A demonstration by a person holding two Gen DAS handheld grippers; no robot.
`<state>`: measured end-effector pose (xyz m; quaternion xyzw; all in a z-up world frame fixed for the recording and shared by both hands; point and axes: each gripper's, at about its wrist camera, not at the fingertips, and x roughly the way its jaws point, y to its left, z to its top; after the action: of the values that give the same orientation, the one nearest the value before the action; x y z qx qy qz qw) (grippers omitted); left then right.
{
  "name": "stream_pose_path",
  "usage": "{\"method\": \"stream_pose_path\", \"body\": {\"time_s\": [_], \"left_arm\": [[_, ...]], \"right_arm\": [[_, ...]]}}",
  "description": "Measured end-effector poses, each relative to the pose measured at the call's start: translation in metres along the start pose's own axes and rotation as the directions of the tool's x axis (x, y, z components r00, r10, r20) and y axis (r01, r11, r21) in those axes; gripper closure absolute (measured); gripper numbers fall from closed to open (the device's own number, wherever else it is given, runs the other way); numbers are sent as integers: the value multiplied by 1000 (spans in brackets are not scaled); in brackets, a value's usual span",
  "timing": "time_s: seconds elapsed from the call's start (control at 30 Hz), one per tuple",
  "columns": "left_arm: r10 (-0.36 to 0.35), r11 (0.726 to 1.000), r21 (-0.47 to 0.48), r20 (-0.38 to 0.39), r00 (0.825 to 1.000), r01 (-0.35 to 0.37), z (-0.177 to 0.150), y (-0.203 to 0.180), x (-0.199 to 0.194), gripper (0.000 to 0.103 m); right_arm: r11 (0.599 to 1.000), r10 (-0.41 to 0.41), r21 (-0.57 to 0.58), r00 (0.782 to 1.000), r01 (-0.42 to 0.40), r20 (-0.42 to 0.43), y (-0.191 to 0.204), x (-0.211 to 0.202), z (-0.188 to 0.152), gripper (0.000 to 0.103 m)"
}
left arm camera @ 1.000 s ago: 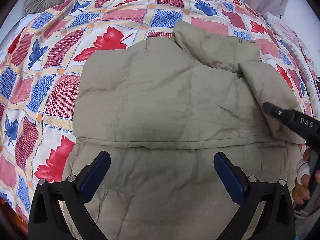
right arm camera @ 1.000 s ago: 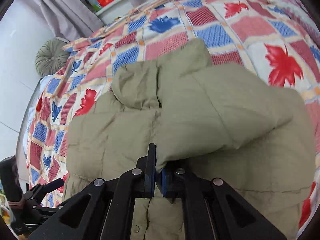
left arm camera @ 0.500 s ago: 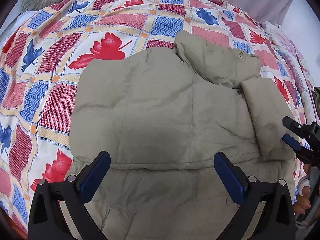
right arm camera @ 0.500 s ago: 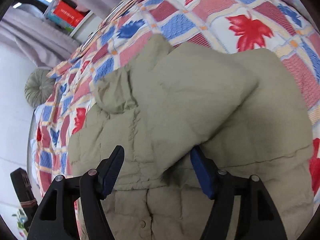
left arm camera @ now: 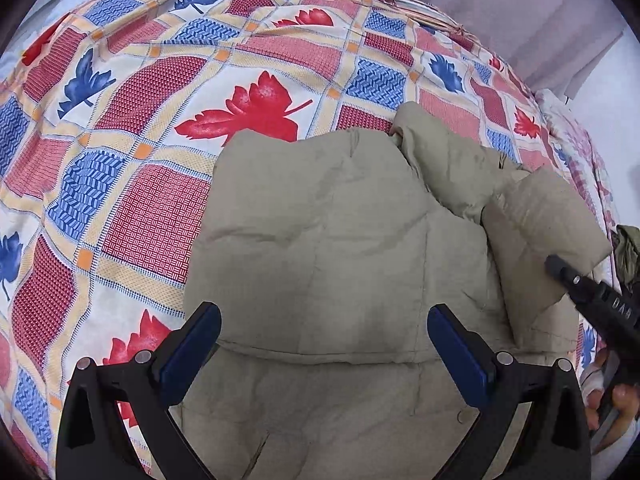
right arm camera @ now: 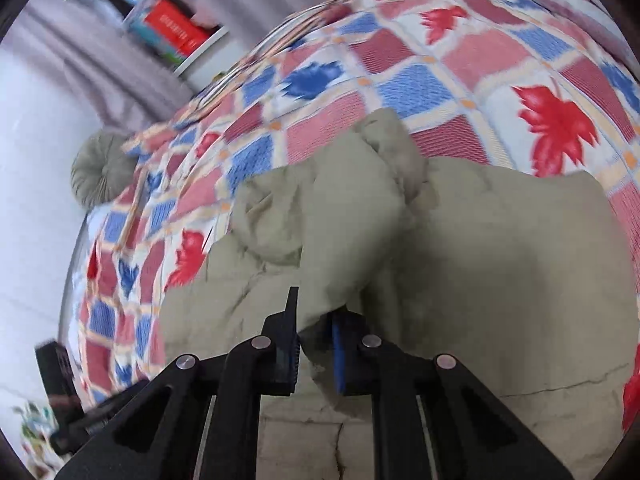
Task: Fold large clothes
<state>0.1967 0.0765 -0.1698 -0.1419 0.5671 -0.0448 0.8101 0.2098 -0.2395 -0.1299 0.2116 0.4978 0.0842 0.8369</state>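
Observation:
A large khaki padded jacket [left arm camera: 340, 264] lies spread on the bed; it also shows in the right wrist view [right arm camera: 500, 280]. Its right sleeve [left arm camera: 536, 248] is folded in over the body. My left gripper [left arm camera: 324, 344] is open and empty, hovering over the jacket's lower middle. My right gripper [right arm camera: 314, 344] is shut on the sleeve's cuff edge [right arm camera: 340, 256] and lifts it slightly. The right gripper shows in the left wrist view [left arm camera: 592, 300] at the jacket's right edge.
The bed has a red, blue and white leaf-patterned cover [left arm camera: 160, 120]. A round grey cushion [right arm camera: 100, 168] sits at the far corner. A shelf with books [right arm camera: 176, 36] and curtains stand behind the bed. A dark garment [left arm camera: 628, 248] lies at the right edge.
My right gripper let go of the sleeve half a second ago, then closed on it again. The left gripper stayed open and drifted a little over the jacket.

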Motion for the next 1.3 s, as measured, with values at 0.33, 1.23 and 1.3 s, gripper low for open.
{"method": "stream_pose_path", "body": {"time_s": [0.33, 1.23, 1.3], "left_arm": [[-187, 980, -79, -29, 982, 184, 10, -2, 3, 0], [-228, 971, 39, -149, 962, 237, 11, -86, 74, 94], [-203, 974, 65, -164, 965, 216, 4, -84, 86, 94]], "right_arm": [[981, -58, -196, 975, 15, -215, 50, 53, -66, 43], [868, 8, 497, 999, -29, 44, -187, -66, -44, 29], [870, -22, 493, 999, 6, 27, -193, -59, -41, 29]]}}
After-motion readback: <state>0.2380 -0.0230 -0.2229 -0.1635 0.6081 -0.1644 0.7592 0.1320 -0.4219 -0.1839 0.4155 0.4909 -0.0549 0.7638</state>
